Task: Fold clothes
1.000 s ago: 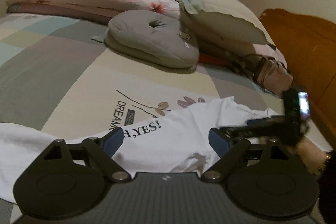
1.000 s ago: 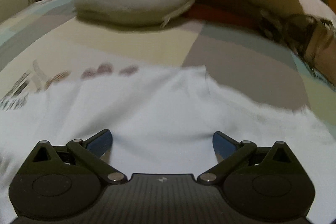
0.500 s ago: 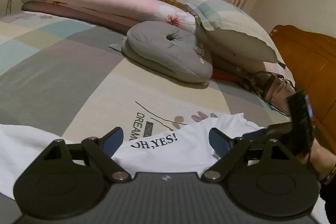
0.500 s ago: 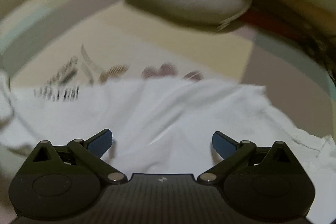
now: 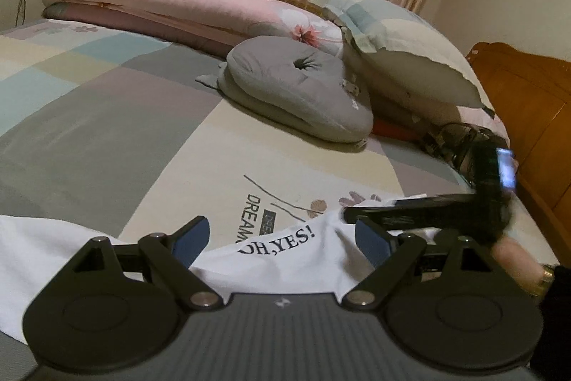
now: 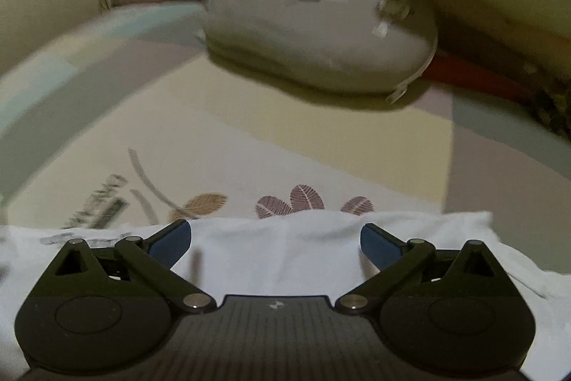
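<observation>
The right wrist view is smeared: the round grey tufted cushion (image 6: 317,34) and the printed lettering on the patchwork bedsheet (image 6: 96,206) are too blurred to read. In the left wrist view, the white printed T-shirt (image 5: 285,259) runs under the left gripper's (image 5: 282,238) black body, its lower part hidden. The black right gripper (image 5: 421,213) is blurred there, and whether it is closed cannot be told. The hand (image 5: 514,256) holding it is cut off by the picture's edge.

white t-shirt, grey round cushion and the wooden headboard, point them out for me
white t-shirt (image 5: 285,259), left wrist view, on the cloth just below the black printed lettering
grey round cushion (image 5: 285,84), left wrist view, on its top face left of the button dimple
wooden headboard (image 5: 535,102), left wrist view, on its orange-brown panel
</observation>
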A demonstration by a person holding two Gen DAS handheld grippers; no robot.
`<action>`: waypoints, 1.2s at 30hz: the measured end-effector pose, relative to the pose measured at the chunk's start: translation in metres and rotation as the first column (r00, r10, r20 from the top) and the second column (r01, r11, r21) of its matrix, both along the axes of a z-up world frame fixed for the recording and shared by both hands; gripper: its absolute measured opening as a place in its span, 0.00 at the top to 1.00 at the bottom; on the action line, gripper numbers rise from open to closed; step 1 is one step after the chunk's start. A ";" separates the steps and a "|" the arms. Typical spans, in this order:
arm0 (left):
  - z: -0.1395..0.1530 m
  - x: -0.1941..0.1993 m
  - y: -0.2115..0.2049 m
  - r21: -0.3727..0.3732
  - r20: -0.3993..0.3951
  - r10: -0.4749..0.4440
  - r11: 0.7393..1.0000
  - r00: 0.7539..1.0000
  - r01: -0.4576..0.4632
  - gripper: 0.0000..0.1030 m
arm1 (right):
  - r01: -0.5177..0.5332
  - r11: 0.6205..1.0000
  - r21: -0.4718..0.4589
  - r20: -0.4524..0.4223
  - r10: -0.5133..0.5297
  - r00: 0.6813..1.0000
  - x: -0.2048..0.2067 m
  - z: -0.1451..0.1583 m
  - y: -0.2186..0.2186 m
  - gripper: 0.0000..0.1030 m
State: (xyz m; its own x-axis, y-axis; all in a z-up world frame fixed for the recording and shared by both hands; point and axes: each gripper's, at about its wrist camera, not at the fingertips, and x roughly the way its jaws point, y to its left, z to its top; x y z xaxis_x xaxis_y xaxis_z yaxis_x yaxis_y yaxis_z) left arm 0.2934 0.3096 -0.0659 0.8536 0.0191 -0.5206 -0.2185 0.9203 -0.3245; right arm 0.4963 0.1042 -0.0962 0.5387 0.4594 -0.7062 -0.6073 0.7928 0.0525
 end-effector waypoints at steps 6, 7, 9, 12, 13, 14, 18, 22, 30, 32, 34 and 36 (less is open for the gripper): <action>-0.001 0.003 -0.014 0.017 -0.013 -0.039 0.999 0.999 0.039 0.14 | -0.082 0.996 0.031 -0.010 0.082 0.997 -0.075 0.024 -0.073 0.00; -0.001 0.004 -0.019 0.025 -0.015 -0.050 0.998 0.999 0.050 0.14 | -0.073 0.997 0.022 -0.018 0.073 0.997 -0.086 0.022 -0.084 0.00; -0.001 0.007 -0.029 0.040 -0.020 -0.072 0.997 0.997 0.072 0.14 | -0.056 0.998 0.006 -0.033 0.056 0.998 -0.108 0.019 -0.104 0.00; -0.001 0.011 -0.046 0.064 -0.030 -0.109 0.992 0.994 0.111 0.14 | -0.034 0.999 0.022 -0.057 0.035 0.998 -0.147 0.006 -0.134 0.00; -0.002 0.013 -0.054 0.074 -0.037 -0.130 0.988 0.991 0.132 0.14 | -0.026 0.999 0.020 -0.060 0.027 0.998 -0.159 0.003 -0.143 0.00; -0.001 0.014 -0.062 0.085 -0.043 -0.151 0.984 0.988 0.154 0.14 | -0.014 1.000 0.009 -0.050 0.014 0.999 -0.169 -0.001 -0.150 0.00; 0.003 0.015 -0.106 0.141 -0.045 -0.275 0.950 0.960 0.279 0.13 | 0.058 0.998 -0.031 -0.002 -0.058 0.998 -0.192 -0.007 -0.178 0.00; -0.002 0.016 -0.153 0.127 -0.048 -0.466 0.874 0.883 0.468 0.10 | 0.169 0.985 0.030 -0.024 -0.168 0.985 -0.194 -0.019 -0.206 0.00; -0.051 0.024 -0.175 0.179 -0.193 -0.504 0.825 0.842 0.536 0.10 | 0.195 0.975 0.104 0.021 -0.199 0.980 -0.194 -0.032 -0.221 0.00; -0.058 0.027 -0.166 0.209 -0.214 -0.445 0.849 0.869 0.486 0.10 | 0.171 0.983 0.071 0.050 -0.175 0.983 -0.198 -0.034 -0.220 0.00; -0.058 0.026 -0.156 0.197 -0.205 -0.421 0.867 0.884 0.458 0.10 | 0.170 0.985 0.039 0.063 -0.172 0.983 -0.200 -0.034 -0.219 0.00; -0.058 0.021 -0.152 0.191 -0.192 -0.430 0.865 0.882 0.463 0.10 | 0.176 0.984 0.020 0.068 -0.176 0.982 -0.202 -0.034 -0.219 0.00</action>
State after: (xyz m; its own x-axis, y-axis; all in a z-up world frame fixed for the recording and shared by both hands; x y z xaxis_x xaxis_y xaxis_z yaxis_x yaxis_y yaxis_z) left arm 0.3147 0.1577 -0.1239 0.7179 -0.2166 -0.6616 0.2064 0.9739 -0.0949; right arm 0.2943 -0.1151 -0.1303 0.6592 0.3625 -0.6588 -0.4609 0.8871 0.0269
